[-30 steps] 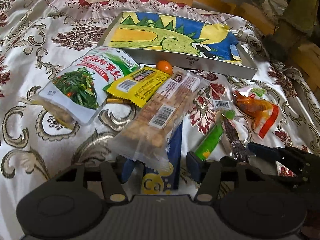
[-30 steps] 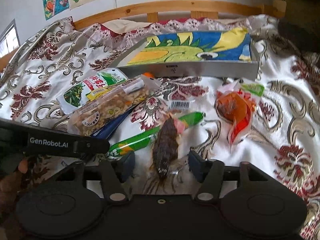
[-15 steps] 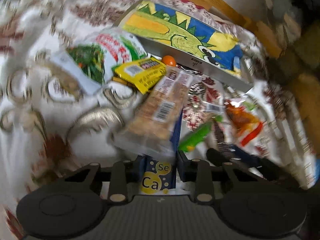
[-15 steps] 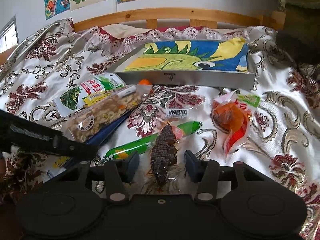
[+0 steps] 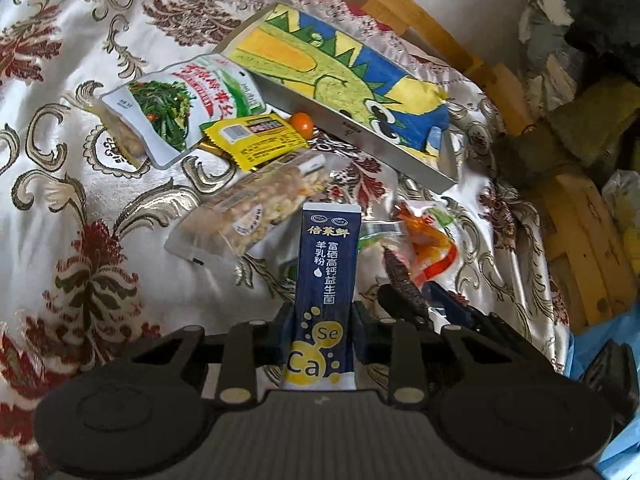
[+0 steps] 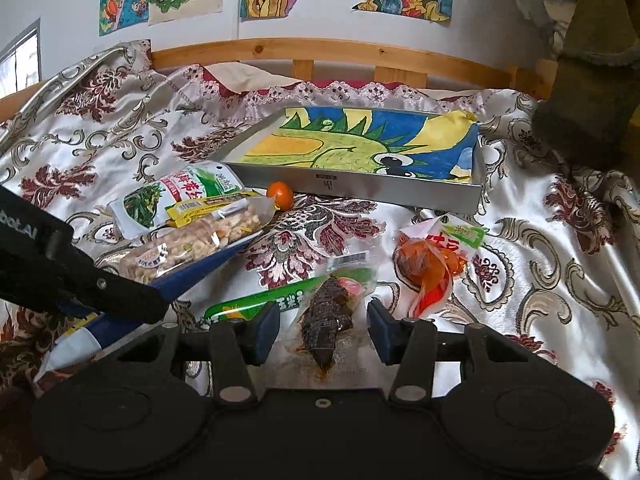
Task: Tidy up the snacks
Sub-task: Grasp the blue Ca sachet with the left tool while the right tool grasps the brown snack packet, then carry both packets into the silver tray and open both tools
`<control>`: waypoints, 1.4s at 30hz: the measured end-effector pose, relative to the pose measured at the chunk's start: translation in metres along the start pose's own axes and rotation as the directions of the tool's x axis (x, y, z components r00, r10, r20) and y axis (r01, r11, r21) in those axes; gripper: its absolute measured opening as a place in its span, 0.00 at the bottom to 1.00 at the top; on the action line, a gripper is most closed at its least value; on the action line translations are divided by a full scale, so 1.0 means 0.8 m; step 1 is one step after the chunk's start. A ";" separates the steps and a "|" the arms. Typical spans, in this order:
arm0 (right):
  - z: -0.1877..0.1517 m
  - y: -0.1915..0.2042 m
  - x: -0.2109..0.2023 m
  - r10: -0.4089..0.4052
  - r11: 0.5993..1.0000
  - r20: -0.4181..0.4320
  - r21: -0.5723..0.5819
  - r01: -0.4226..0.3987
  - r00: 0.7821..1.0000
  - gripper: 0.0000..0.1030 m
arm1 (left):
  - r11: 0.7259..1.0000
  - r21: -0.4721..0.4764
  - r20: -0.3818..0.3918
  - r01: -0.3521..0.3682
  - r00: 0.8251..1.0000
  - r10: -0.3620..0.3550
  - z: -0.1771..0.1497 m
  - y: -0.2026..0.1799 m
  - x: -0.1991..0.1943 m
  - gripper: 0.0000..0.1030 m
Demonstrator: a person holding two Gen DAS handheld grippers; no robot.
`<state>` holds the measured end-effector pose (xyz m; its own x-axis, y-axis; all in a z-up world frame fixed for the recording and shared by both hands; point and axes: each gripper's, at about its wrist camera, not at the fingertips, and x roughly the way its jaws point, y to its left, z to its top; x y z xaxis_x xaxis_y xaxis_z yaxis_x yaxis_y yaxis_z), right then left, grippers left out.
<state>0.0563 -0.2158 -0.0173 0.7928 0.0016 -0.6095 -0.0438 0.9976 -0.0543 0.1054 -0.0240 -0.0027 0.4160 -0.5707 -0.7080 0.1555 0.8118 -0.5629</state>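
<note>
My left gripper (image 5: 322, 330) is shut on a dark blue stick packet (image 5: 326, 276) marked "Se Ca" and holds it lifted off the bedspread; the packet also shows in the right wrist view (image 6: 192, 276). My right gripper (image 6: 323, 326) is open, its jaws on either side of a dark brown dried snack packet (image 6: 326, 316) lying on the cloth. A grey tray (image 6: 400, 190) with a dinosaur drawing inside sits behind the snacks; it also shows in the left wrist view (image 5: 360, 136).
On the bedspread lie a nut bar packet (image 5: 248, 212), a green-and-white vegetable pouch (image 5: 176, 108), a yellow packet (image 5: 256, 140), a small orange fruit (image 6: 280, 194), a green stick (image 6: 256, 300) and an orange pouch (image 6: 432, 268). A wooden bed rail (image 6: 320, 54) runs behind.
My left gripper closed on the blue stick packet and lifted it clear from under the nut bar. My right gripper moved forward around the dark snack packet and stays open.
</note>
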 end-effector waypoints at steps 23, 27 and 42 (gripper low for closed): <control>-0.004 0.005 0.030 0.136 0.990 -0.059 0.036 -0.134 0.989 0.63 | 1.000 0.021 0.061 -0.016 0.998 0.015 -0.001 -0.002 -0.015 0.31; -0.008 0.012 0.044 0.098 0.995 -0.086 -0.004 -0.099 0.991 0.47 | 0.999 0.028 0.085 -0.015 0.996 0.013 0.005 -0.005 -0.020 0.31; -0.010 0.033 0.015 -0.031 0.974 0.056 -0.222 0.043 0.998 0.47 | 0.999 0.036 0.131 -0.025 0.991 0.020 0.013 -0.011 -0.032 0.31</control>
<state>0.0604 -0.1904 -0.0323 0.8265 -0.0255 -0.5623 -0.1436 0.9564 -0.2544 0.1024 -0.0151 0.0247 0.5324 -0.5332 -0.6574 0.1774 0.8297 -0.5293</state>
